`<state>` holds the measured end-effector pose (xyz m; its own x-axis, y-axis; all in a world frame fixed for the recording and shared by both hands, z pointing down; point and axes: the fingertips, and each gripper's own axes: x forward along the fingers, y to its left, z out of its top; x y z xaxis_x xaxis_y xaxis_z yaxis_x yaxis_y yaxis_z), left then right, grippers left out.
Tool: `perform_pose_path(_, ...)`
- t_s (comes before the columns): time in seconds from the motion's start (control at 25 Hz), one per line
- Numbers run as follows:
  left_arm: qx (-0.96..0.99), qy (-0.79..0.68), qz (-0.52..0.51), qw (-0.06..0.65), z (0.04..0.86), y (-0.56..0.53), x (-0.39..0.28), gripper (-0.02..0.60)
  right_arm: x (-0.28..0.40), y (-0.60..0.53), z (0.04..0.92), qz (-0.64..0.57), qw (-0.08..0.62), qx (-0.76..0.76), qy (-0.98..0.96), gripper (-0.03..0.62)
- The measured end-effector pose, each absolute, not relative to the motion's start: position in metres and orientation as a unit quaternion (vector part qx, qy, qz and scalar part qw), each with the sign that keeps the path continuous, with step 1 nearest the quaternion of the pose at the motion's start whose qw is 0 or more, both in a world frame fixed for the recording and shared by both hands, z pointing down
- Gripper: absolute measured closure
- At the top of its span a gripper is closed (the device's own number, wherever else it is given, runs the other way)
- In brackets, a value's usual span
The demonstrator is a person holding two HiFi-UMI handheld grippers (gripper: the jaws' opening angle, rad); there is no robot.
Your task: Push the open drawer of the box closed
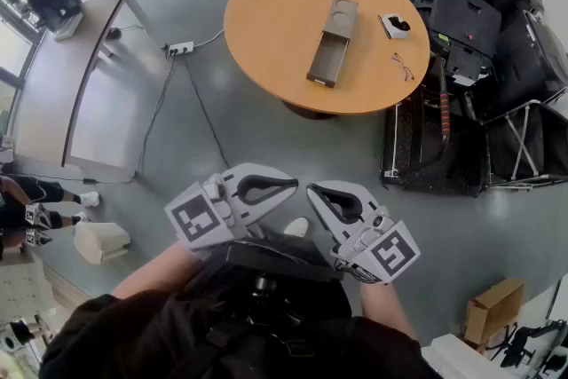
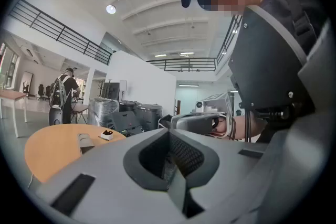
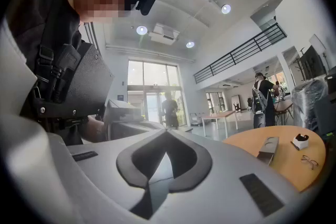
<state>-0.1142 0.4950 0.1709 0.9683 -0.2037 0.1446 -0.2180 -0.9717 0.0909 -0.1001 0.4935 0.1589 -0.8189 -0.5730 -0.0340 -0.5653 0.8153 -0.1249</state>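
Observation:
A grey box [image 1: 341,16] lies on the round wooden table [image 1: 266,22], its drawer [image 1: 327,60] pulled out toward me. Both grippers are held close to my body, far short of the table. My left gripper [image 1: 291,184] is shut with nothing in it, and so is my right gripper [image 1: 315,193]; their tips nearly face each other. In the left gripper view the jaws [image 2: 168,135] meet, with the box [image 2: 84,142] far off at the left. The right gripper view shows closed jaws [image 3: 167,135] and the box [image 3: 269,149] at the right.
A small white case [image 1: 394,25] and a pair of glasses [image 1: 402,65] lie on the table right of the box. A power strip [image 1: 180,48] with cables sits on the floor. A long grey desk [image 1: 89,75] stands left, black crates [image 1: 461,129] right, a cardboard box [image 1: 493,308] lower right.

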Motion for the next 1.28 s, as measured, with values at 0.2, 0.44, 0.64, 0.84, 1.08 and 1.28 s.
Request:
perform_pose_path(0.2, 0.99, -0.112, 0.064, 0.049, 0.169, 0.48, -0.073, 0.548, -0.065, 0.478, 0.16, -0.06, 0.042, -0.288, 0.955, 0.585)
perform_pose_path(0.44, 0.988, -0.114, 0.078, 0.062, 0.171, 0.476, -0.041, 0.548, -0.035, 0.469, 0.158, -0.067, 0.048, -0.278, 0.957, 0.585)
perform_pose_path(0.64, 0.989, -0.113, 0.079, 0.057, 0.172, 0.466, -0.023, 0.548, -0.018, 0.457, 0.164, -0.071, 0.047, -0.276, 0.957, 0.585)
perform_pose_path(0.84, 0.988, -0.115, 0.08, 0.057, 0.176, 0.453, -0.018, 0.548, -0.013, 0.444, 0.169, -0.069, 0.042, -0.272, 0.959, 0.585)
perform_pose_path(1.08, 0.99, -0.113, 0.068, 0.055, 0.174, 0.427, -0.019, 0.548, -0.013, 0.42, 0.168, -0.068, 0.04, -0.28, 0.957, 0.585)
perform_pose_path(1.28, 0.991, -0.108, 0.062, 0.058, 0.175, 0.394, -0.026, 0.548, -0.019, 0.39, 0.168, -0.068, 0.029, -0.291, 0.954, 0.585)
